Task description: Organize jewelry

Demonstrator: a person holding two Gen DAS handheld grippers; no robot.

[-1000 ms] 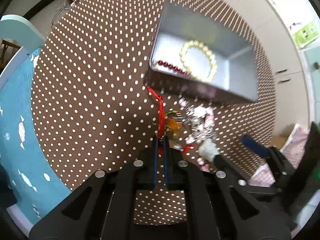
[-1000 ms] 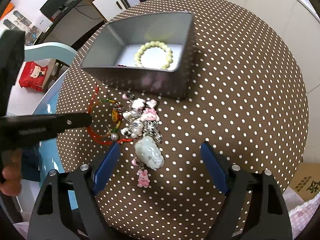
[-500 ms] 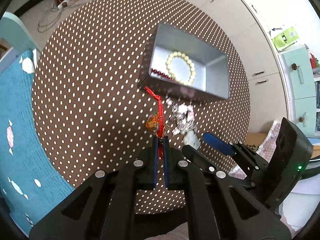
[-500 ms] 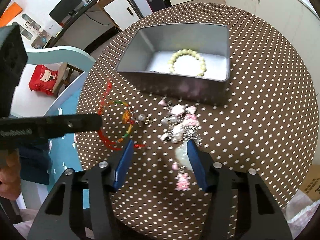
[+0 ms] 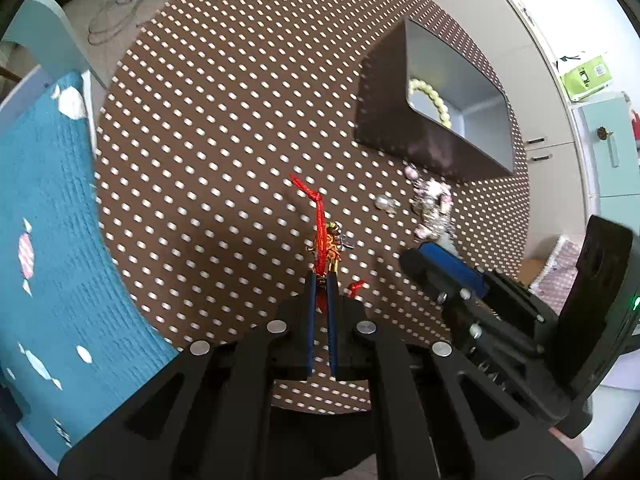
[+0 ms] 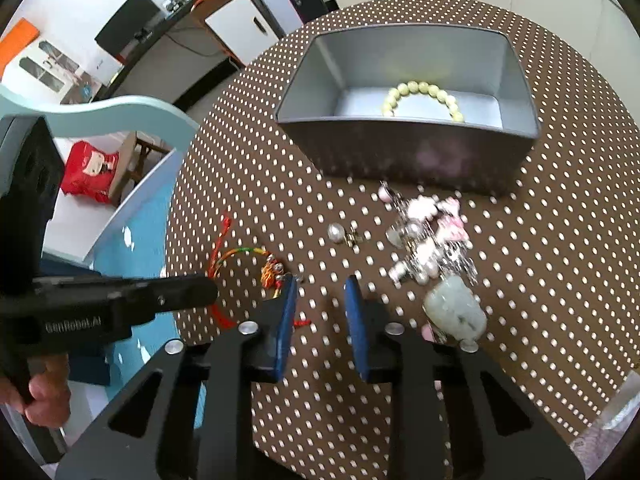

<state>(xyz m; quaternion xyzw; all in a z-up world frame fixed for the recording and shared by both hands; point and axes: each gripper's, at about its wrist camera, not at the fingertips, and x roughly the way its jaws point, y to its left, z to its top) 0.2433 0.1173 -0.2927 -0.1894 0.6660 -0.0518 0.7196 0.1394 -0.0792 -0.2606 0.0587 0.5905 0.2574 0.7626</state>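
My left gripper point(image 5: 320, 280) is shut on a red cord bracelet point(image 5: 318, 216) with a gold charm, its loop trailing on the dotted tablecloth. The right wrist view shows the same bracelet point(image 6: 240, 254) at the left gripper's tip point(image 6: 212, 290). My right gripper point(image 6: 320, 292) hovers just right of it, jaws closing with only tablecloth and a red cord end between them. A pink and white charm cluster point(image 6: 432, 240) and a jade pendant point(image 6: 456, 312) lie to its right. A pearl earring point(image 6: 335, 233) lies apart. The grey tin point(image 6: 408, 152) holds a pale bead bracelet point(image 6: 424, 96).
The round table point(image 5: 224, 128) ends close behind both grippers. A pale blue chair with a teal cushion point(image 5: 44, 220) stands at the left edge. White cabinets point(image 5: 560, 92) line the far right. A hand point(image 6: 40, 396) holds the left gripper's handle.
The left gripper has pulled the red bracelet leftward, away from the charm cluster. The right gripper's jaws have narrowed a lot and shifted left off the jade pendant. The pearl earring now lies separate.
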